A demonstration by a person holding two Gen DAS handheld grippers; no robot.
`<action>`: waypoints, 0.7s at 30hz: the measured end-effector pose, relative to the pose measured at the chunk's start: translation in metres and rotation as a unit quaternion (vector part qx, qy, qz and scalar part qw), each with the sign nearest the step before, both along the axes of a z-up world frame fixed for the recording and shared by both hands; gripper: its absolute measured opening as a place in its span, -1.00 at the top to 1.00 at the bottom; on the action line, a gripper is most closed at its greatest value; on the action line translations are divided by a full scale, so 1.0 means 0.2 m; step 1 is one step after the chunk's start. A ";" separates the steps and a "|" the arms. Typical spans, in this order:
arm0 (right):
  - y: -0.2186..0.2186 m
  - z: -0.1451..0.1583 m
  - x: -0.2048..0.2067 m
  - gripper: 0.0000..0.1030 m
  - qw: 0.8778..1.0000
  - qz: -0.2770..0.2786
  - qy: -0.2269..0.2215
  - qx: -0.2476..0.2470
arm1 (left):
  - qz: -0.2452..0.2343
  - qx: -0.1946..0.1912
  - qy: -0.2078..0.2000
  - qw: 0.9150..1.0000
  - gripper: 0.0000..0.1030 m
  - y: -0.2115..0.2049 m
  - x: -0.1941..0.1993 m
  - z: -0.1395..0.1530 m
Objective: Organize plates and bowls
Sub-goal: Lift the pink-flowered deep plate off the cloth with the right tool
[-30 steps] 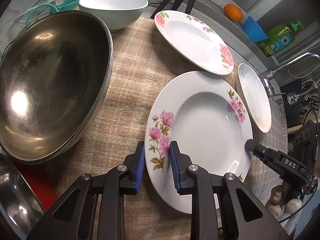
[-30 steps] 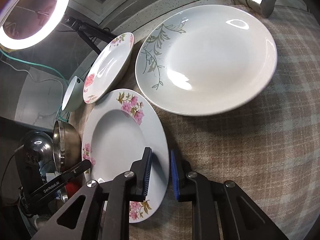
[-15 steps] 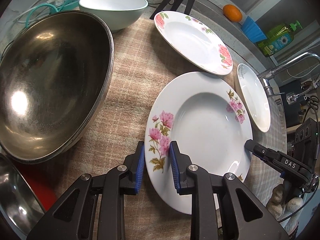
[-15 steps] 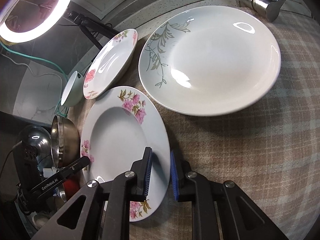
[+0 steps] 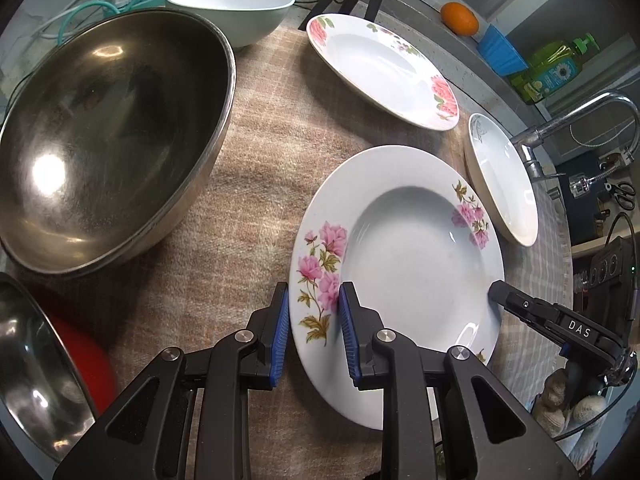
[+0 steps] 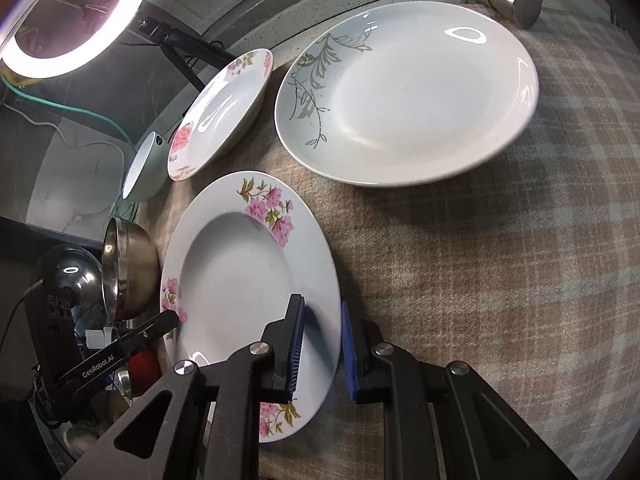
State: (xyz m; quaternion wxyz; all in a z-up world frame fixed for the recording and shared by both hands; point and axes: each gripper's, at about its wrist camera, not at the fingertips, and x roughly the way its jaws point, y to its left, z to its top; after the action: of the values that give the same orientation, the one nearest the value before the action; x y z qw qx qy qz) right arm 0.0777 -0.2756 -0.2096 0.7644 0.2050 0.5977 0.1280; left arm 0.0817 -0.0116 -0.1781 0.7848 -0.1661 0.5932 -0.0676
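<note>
Both grippers pinch the same white deep plate with pink flowers, which lies near the front edge of the beige checked cloth. The left gripper has its blue pads closed on the plate's left rim, one pad above and one beneath; the right gripper clamps the opposite rim likewise. Behind it, toward the cloth's back edge, sit a second pink-flowered plate and a white plate with a grey leaf pattern. A large steel bowl occupies the cloth's left edge, with a pale green bowl behind it.
</note>
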 end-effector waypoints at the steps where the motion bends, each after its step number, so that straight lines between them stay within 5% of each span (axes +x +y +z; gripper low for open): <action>1: -0.01 0.00 -0.01 0.68 1.000 0.000 0.000 0.000 | -0.001 0.000 0.000 1.000 0.57 0.00 -0.01 0.00; 21: -0.04 0.00 -0.13 0.68 1.000 -0.010 0.006 0.002 | -0.014 0.003 -0.001 1.000 0.57 0.00 -0.08 0.00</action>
State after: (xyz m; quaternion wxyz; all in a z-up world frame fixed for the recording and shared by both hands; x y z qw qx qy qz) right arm 0.0511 -0.2833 -0.2095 0.7618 0.2133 0.5996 0.1205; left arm 0.0666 -0.0118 -0.1774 0.7847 -0.1557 0.5951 -0.0766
